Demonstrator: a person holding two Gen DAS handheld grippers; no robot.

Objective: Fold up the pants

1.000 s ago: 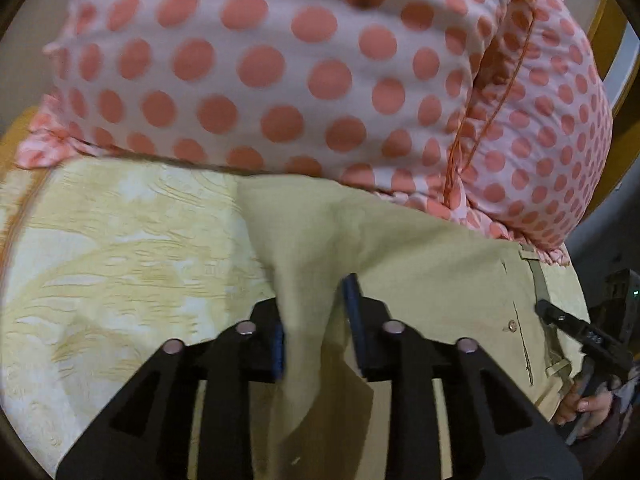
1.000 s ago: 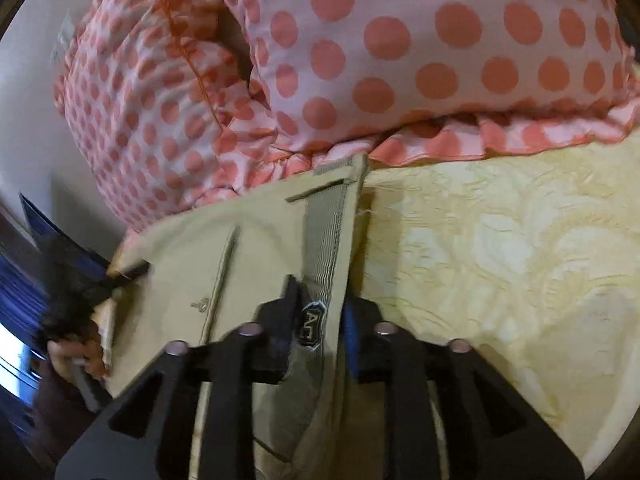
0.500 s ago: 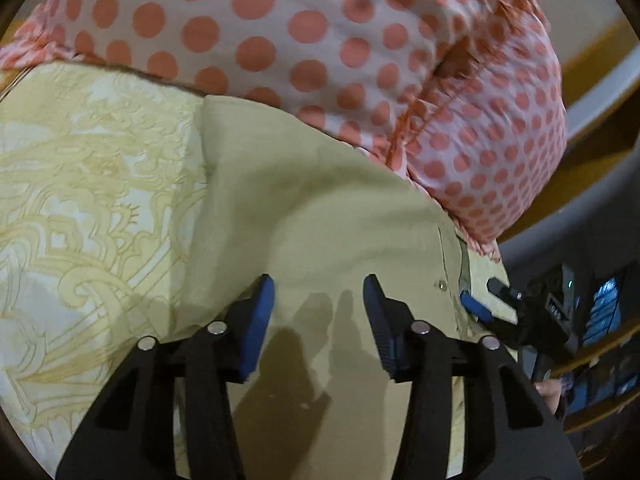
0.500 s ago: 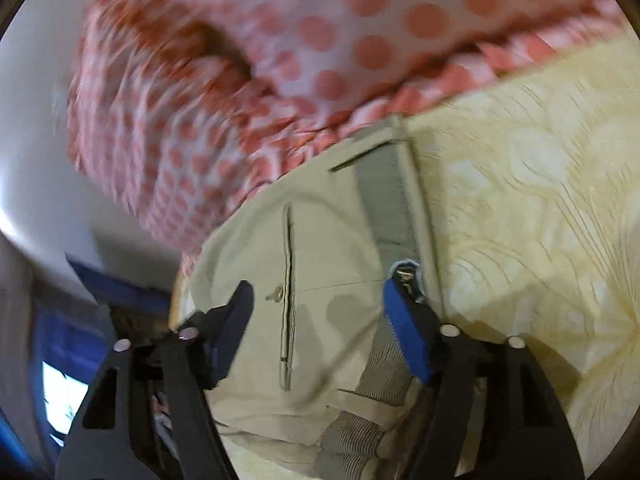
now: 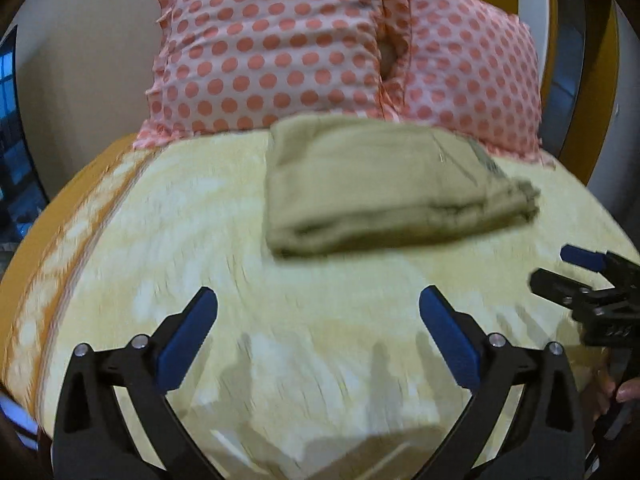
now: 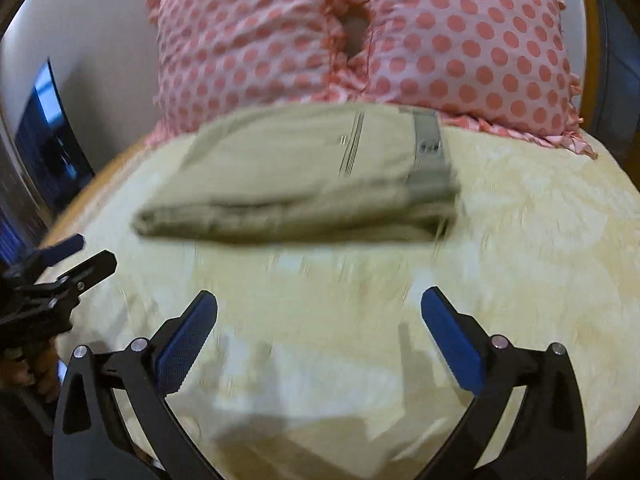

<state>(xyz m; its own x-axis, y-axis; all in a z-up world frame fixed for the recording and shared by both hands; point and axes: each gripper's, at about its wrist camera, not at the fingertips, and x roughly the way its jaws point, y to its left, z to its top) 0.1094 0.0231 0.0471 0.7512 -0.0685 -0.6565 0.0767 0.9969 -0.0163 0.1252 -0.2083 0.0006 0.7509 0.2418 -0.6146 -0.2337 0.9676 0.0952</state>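
The khaki pants [image 5: 384, 184] lie folded in a flat stack on the yellow bedspread [image 5: 200, 240], just in front of the pillows. They also show in the right wrist view [image 6: 304, 176], waistband on the right. My left gripper [image 5: 318, 300] is open and empty, held back from the pants above the bedspread. My right gripper [image 6: 319, 300] is open and empty too, also short of the stack. The right gripper also shows at the right edge of the left wrist view [image 5: 576, 276], and the left gripper at the left edge of the right wrist view [image 6: 76, 260].
Two pink pillows with red dots [image 5: 280, 48] [image 6: 460, 40] stand behind the pants against the wall. The bed's orange edge [image 5: 44, 240] curves along the left. A dark window [image 6: 48, 136] is at the left.
Both grippers let go of the pants, opened wide and pulled back toward me. The folded pants now lie alone near the pillows.
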